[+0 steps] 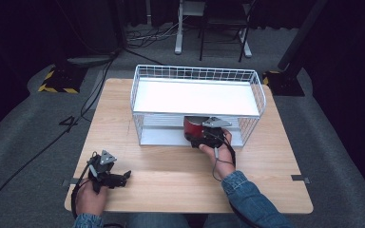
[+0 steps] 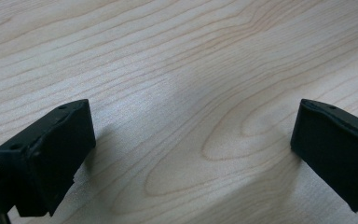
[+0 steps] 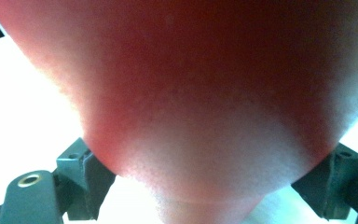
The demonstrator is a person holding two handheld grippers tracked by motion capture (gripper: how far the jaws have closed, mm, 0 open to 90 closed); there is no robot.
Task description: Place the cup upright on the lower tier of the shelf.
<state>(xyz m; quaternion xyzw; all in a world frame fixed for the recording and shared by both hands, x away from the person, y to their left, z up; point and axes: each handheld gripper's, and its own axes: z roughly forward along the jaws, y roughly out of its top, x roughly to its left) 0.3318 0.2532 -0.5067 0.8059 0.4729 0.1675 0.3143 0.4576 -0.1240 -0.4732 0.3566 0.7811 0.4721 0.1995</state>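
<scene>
**Red cup clamped in the right tongs, sitting at the mouth of the rack's lower shelf**

Looking at the high view: red cup right at the front opening of the white wire rack, tucked under the top shelf and over the lower one, toward the right half of that opening. Right tongs wrapped around it from the near side, hand behind, denim sleeve coming in from the surface's near right corner. Gripping for sure, going by the right gripper view: red wall of the cup pressed between both black jaws, one on each flank, no gap on either side.

Key relation for whatever comes next: cup straight ahead of the right tongs, along the line from near edge to far edge of the surface, so in or out of the rack means a plain push or pull along that line. Can't tell whether the cup's base touches the lower shelf or hangs just above it. Can't tell its tilt either.

Left tongs well apart, parked near the surface's near left corner, jaws spread wide over bare wood grain, holding nothing. Right hand clearly the nearer one, left not in play here
</scene>
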